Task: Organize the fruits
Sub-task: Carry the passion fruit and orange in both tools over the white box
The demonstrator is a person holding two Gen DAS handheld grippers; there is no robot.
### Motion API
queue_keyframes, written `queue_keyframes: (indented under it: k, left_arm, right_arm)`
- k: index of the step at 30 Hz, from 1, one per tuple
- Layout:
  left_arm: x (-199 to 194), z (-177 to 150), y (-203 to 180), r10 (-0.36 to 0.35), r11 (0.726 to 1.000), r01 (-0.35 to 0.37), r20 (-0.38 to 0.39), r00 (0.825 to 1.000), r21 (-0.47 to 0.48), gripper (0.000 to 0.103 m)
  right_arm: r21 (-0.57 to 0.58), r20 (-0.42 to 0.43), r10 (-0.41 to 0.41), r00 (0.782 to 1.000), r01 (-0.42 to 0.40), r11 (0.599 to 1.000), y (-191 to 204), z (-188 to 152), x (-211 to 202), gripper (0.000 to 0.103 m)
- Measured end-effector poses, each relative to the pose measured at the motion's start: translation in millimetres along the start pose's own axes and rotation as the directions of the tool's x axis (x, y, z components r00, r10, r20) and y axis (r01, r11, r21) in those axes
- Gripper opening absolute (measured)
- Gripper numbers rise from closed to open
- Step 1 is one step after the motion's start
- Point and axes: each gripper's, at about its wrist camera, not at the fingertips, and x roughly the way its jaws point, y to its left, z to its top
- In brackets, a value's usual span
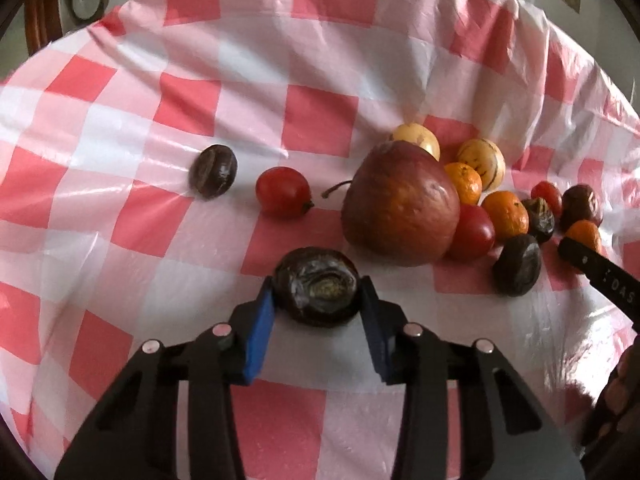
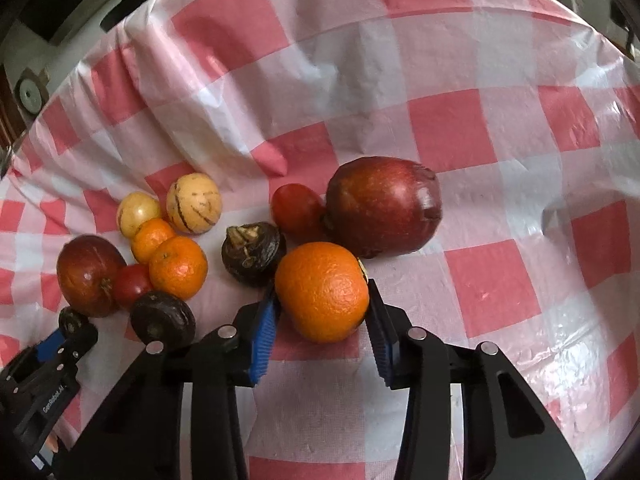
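My left gripper (image 1: 318, 294) is shut on a dark brown water chestnut (image 1: 320, 286) just above the checked cloth. Beyond it lie a red apple (image 1: 400, 204), a cherry tomato (image 1: 282, 191) and another dark chestnut (image 1: 213, 171). My right gripper (image 2: 322, 312) is shut on an orange (image 2: 322, 291). Behind it sit a large red apple (image 2: 384, 206), a tomato (image 2: 297, 208) and a chestnut (image 2: 253, 252). To the left are two small oranges (image 2: 178, 267), two yellow striped fruits (image 2: 193, 203), a second apple (image 2: 90, 274) and the left gripper (image 2: 60, 340).
A red and white checked plastic cloth (image 1: 304, 120) covers the table and rises in folds at the back (image 2: 224, 92). A cluster of small oranges, tomatoes and chestnuts (image 1: 516, 216) lies right of the apple. The right gripper's finger (image 1: 592, 268) shows at the right edge.
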Motion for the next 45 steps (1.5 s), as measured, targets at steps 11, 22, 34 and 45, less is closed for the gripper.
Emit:
queue_keyframes:
  k: [11, 22, 34, 45]
  left_arm:
    - [-16.0, -11.3, 41.0, -0.06, 0.994, 0.064, 0.054, 0.997, -0.09, 0.041]
    - [-53.8, -46.3, 64.3, -0.025, 0.986, 0.049, 0.145, 0.989, -0.162, 0.041]
    - [-154.0, -124.4, 101.3, -0.014, 0.964, 0.088, 0.281, 0.96, -0.253, 0.041]
    - [-233.6, -212.7, 150.7, 0.077, 0.97, -0.002, 0.305, 0.949, -0.242, 0.042]
  right_arm:
    - [0.125, 0.046, 0.124, 0.991, -0.129, 0.984, -47.0, -0.3, -13.4, 0.041]
    - [0.155, 0.175, 0.241, 0.955, -0.268, 0.951, -91.6, -15.2, -62.0, 0.041]
    - [-0.06, 0.174, 0.384, 0.907, -0.38, 0.923, -10.1, -115.5, -169.0, 0.041]
    - [-0.294, -0.004, 0.503, 0.865, -0.481, 0.826, 75.0, -205.7, -217.7, 0.041]
